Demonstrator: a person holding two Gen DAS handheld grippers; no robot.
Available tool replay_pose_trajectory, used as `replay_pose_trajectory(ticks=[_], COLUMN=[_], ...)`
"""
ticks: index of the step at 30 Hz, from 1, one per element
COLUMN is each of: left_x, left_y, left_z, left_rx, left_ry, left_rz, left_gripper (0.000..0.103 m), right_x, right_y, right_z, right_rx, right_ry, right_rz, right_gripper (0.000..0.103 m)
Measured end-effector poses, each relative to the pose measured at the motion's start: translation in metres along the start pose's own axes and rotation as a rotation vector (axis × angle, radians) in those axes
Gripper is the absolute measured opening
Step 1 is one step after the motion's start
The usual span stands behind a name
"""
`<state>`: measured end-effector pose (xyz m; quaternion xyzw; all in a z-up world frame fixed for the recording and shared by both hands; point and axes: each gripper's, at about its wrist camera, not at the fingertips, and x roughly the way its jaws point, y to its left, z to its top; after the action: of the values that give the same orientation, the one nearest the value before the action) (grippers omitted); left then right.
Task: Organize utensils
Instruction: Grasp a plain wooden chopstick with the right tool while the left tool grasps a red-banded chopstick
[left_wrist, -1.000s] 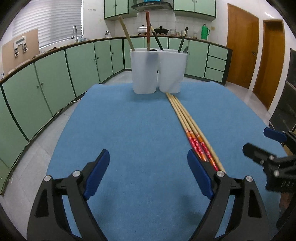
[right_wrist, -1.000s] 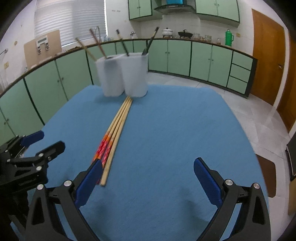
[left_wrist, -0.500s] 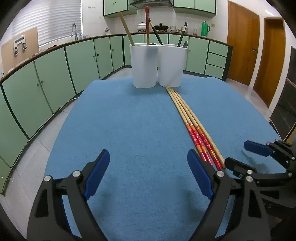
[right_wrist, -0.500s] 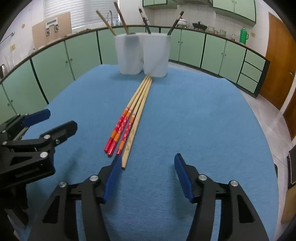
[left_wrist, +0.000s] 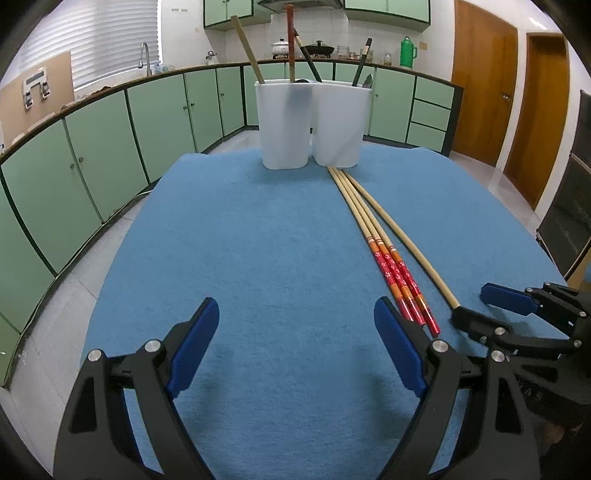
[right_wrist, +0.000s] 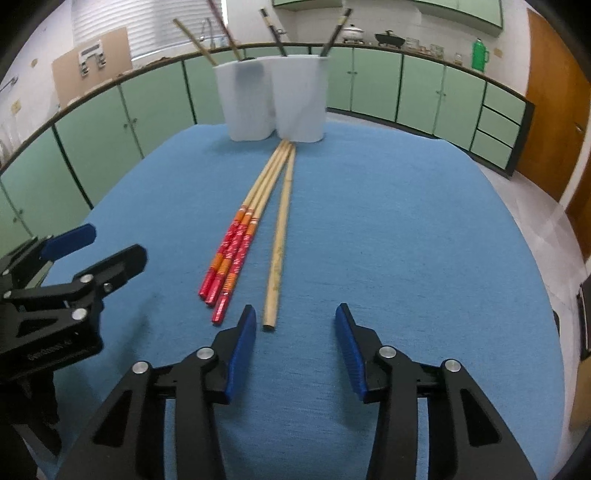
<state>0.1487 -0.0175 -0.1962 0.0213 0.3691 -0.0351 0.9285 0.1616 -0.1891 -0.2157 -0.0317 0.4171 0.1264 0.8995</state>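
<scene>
We hold our left gripper (left_wrist: 293, 350) w/ its blue pads spread wide over the blue mat (left_wrist: 258, 240), nothing between them. Our right gripper (right_wrist: 295, 343) is spread too, just behind the near end of the plain stick (right_wrist: 280, 229), not touching it. Three red-tipped sticks (right_wrist: 236, 236) lie side by side just left of it, and all four point to the two white cups (right_wrist: 273, 99) at the far edge of the mat, w/ more tools standing in them.
</scene>
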Motion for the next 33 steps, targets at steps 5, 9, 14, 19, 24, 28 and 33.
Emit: replay_pose_trajectory(ticks=[5, 9, 14, 19, 24, 28, 33], left_x=[0.003, 0.006, 0.011, 0.022, 0.031, 0.027, 0.02], left_y=[-0.008, -0.016, -0.028, -0.035, -0.033, -0.027, -0.016], left_z=[0.0, -0.001, -0.001, 0.0, 0.0, -0.001, -0.007], left_rx=[0.004, -0.005, -0.002, 0.009, -0.001, -0.025, -0.047], left_ry=[0.02, 0.037, 0.058, 0.109, 0.154, 0.144, 0.14], left_rz=[-0.019, -0.051, -0.073, -0.046, -0.018, -0.003, 0.008], left_gripper=[0.083, 0.083, 0.083, 0.083, 0.082, 0.077, 0.076], right_x=[0.001, 0.0, -0.002, -0.002, 0.0, -0.001, -0.006], right_y=[0.007, -0.002, -0.027, -0.042, -0.04, -0.038, -0.042], right_z=[0.001, 0.001, 0.002, 0.001, 0.001, 0.0, -0.005], right_rx=[-0.052, -0.043, 0.011, 0.049, 0.037, 0.028, 0.024], right_ry=[0.003, -0.002, -0.008, -0.011, -0.013, -0.012, -0.015], right_rz=[0.004, -0.008, -0.029, -0.023, -0.021, -0.005, 0.066], right_gripper=[0.007, 0.007, 0.007, 0.007, 0.007, 0.008, 0.031])
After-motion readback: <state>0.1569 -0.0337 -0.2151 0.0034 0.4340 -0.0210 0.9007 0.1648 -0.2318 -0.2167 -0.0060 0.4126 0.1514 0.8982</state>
